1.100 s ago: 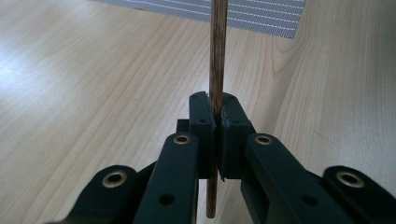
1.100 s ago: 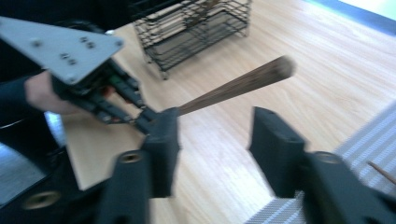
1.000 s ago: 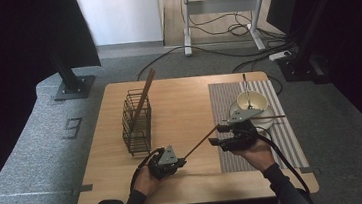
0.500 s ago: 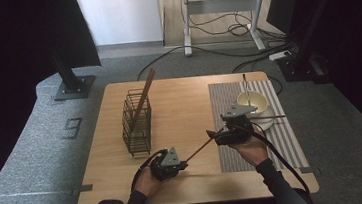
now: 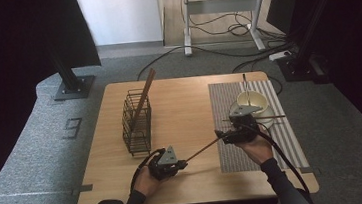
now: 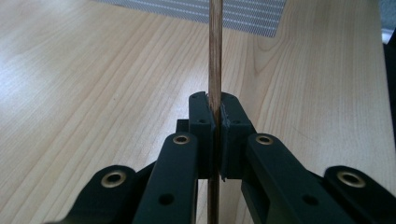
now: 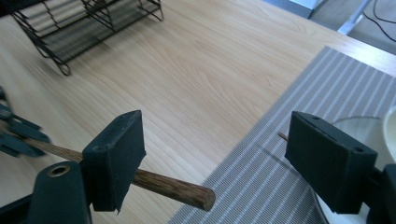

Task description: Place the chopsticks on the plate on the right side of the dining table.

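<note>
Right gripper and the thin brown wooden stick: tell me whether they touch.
Cannot tell. In the right gripper view the right gripper stands open; the thin brown wooden stick passes one finger, hiding any gap.

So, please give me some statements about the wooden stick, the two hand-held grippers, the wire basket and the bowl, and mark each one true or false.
1. The left hand-held gripper is shut on the wooden stick. True.
2. The right hand-held gripper also clamps the stick. False: its jaws stand wide open, and the stick's free end lies between them.
3. The wire basket is empty. False: a flat wooden piece leans inside it.
4. The bowl stands on the striped mat. True.
5. The basket stands on the striped mat. False: it stands on the bare wooden table, left of the mat.
</note>
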Demonstrator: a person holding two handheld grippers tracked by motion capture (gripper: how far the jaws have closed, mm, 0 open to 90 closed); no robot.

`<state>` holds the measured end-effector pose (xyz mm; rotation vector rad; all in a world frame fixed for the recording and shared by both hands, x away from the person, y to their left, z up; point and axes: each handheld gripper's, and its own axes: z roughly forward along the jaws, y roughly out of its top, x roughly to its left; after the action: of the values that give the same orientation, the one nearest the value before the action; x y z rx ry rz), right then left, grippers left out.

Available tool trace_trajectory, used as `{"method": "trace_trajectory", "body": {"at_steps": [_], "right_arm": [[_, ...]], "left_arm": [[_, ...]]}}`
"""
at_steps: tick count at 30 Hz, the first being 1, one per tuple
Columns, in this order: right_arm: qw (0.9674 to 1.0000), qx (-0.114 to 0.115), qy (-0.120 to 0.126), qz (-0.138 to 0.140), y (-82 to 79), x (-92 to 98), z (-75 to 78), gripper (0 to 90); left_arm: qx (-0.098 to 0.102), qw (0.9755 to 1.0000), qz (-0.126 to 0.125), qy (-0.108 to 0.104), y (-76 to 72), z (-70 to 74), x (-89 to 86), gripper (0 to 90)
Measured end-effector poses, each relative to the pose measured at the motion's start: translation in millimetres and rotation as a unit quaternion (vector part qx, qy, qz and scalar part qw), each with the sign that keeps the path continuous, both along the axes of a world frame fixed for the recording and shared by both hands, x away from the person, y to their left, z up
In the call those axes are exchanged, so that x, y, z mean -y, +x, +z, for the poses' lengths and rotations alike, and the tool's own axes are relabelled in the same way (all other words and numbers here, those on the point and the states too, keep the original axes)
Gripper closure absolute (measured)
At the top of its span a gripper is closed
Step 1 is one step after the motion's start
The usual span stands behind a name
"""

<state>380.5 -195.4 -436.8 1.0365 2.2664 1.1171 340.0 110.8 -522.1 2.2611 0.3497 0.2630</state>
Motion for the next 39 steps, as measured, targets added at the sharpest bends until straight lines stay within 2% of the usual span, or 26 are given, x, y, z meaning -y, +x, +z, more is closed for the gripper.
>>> {"method": "trace_trajectory", "body": {"at_steps": [8, 12, 18, 24, 29, 33, 36, 39], "right_arm": [[0.9995, -0.024, -0.015, -0.014, 7.9, 10.8, -22.3, 19.3], [0.9991, -0.033, -0.022, -0.016, 9.9, 11.3, -30.5, 19.5], [0.9994, -0.03, -0.018, -0.003, 4.0, 16.6, -21.6, 18.8], [0.9979, -0.05, -0.032, 0.024, -5.1, 23.9, -20.7, 14.7], [0.9933, -0.095, -0.039, 0.053, -12.3, 21.8, -29.6, 13.3], [0.9899, -0.1, -0.057, 0.083, -18.4, 12.1, -33.7, 13.5], [0.9859, -0.099, -0.087, 0.103, -21.7, 3.5, -38.2, 16.1], [0.9795, -0.102, -0.123, 0.122, -24.9, -5.2, -44.7, 21.8]], "left_arm": [[0.0, 0.9999, -0.007, -0.011, -0.1, 2.8, -2.2, 84.8], [-0.005, 0.9999, -0.011, -0.008, -0.1, 2.0, -2.2, 84.9], [-0.015, 0.9997, -0.019, -0.002, 0.0, 0.7, -0.8, 85.1], [-0.022, 0.9992, -0.029, 0.016, -0.6, -2.3, 2.9, 85.1], [-0.028, 0.9982, -0.041, 0.033, -0.5, -3.3, 4.6, 85.1], [-0.031, 0.9975, -0.049, 0.041, -1.5, -4.4, 7.2, 85.0], [-0.032, 0.997, -0.054, 0.046, -2.2, -4.6, 8.7, 85.0], [-0.033, 0.9966, -0.057, 0.049, -2.7, -4.8, 9.8, 85.0]]}}
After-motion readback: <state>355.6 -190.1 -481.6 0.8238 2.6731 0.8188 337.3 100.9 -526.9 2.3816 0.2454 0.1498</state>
